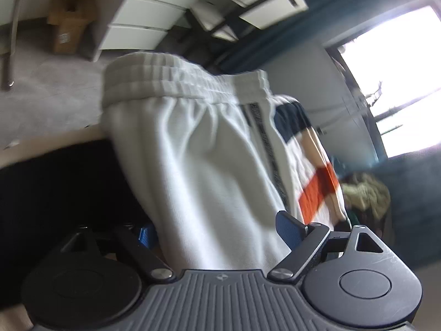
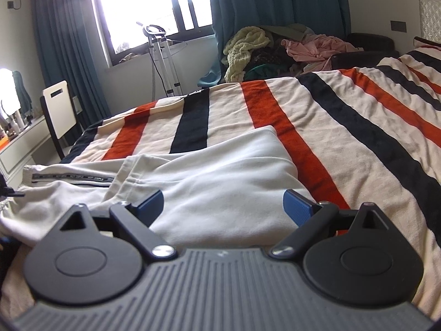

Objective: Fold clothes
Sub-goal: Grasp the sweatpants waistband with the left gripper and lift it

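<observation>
Shorts in pale grey, with a dark patterned side stripe, are lying partly folded on the striped blanket of a bed as a person is working through a folding task with two handheld grippers. Left of the blanket's orange stripe, the left gripper is riding against the waistband end, its view tilted and blurred; fabric is filling the wide gap between its blue pads, but whether they are pinching cloth cannot be told from this angle. Nearer that same orange stripe, the right gripper is hovering low over the folded-over leg panel, fingers spread wide and gripping nothing. Beyond the blanket's far edge, a heap of unfolded laundry is waiting by the teal curtain. Judging by the lie of the cloth, the step in hand appears to be bringing the waistband end over toward the leg hems; doing it well likely means pinching both layers at the band, keeping the edge taut and level, and letting the free gripper pin the existing crease so nothing is sliding.
</observation>
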Demonstrator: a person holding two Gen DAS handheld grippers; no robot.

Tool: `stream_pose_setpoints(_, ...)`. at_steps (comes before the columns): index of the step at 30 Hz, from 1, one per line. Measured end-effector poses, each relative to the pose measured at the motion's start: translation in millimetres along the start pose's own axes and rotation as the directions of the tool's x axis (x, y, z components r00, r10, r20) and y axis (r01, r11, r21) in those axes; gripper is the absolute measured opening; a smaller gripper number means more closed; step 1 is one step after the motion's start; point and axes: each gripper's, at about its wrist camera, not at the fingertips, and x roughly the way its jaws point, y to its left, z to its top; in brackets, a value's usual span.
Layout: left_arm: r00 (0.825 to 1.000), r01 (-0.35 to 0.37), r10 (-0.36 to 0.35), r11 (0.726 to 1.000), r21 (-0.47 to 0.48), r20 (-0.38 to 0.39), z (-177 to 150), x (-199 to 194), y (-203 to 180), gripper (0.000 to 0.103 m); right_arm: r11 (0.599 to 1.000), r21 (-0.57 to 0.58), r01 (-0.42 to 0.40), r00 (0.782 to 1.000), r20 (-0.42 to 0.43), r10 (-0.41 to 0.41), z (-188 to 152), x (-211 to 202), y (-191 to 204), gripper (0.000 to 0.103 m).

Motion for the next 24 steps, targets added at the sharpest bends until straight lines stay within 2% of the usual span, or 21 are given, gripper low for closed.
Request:
stream_pose_setpoints(3,0.997,0.055,-0.058,0.997,-0.06,-0.058,20,10,13,0.086,1.0,0.008,-0.011,1.0,-0.011,0.011,0,3,1,0.095)
stream_pose_setpoints(6,0.995,0.072,-0.077,0.995,-0.074,-0.065,40,21,31,0.081,1.0,0.005,-0.019,0.999,-0.027,0.019,-1,8,4,0.095)
stream_pose_setpoints(7,0.995,0.072,-0.077,0.994,-0.084,-0.063,43,23,39,0.077,1.0,-0.001,-0.017,0.999,-0.032,0.017,-3,10,6,0.095)
stream_pose_setpoints(10,0.996,0.086,-0.089,0.989,-0.119,-0.025,53,31,56,0.062,1.0,-0.031,-0.003,0.999,-0.038,0.002,-5,17,15,0.095)
stream_pose_setpoints(11,0.997,0.073,-0.073,0.993,-0.093,0.004,60,34,58,0.058,0.999,-0.044,0.001,0.999,-0.039,-0.003,-6,20,18,0.095)
stream_pose_setpoints(14,0.996,0.081,-0.077,0.993,-0.09,0.044,68,46,63,0.053,0.995,-0.104,0.003,0.999,-0.041,-0.008,-10,33,32,0.095)
stream_pose_setpoints(17,0.994,0.015,-0.022,0.998,0.064,0.103,57,46,42,0.046,0.986,-0.166,0.006,0.997,-0.074,-0.019,-17,49,45,0.095)
stream_pose_setpoints(20,0.985,-0.039,0.003,0.978,0.205,0.173,47,39,16,0.037,0.984,-0.175,0.016,0.983,-0.177,-0.048,-29,73,46,0.096)
stream_pose_setpoints(24,0.969,-0.04,-0.052,0.932,0.359,0.243,34,42,-23,0.028,0.984,-0.177,0.017,0.98,-0.192,-0.051,-32,77,45,0.096)
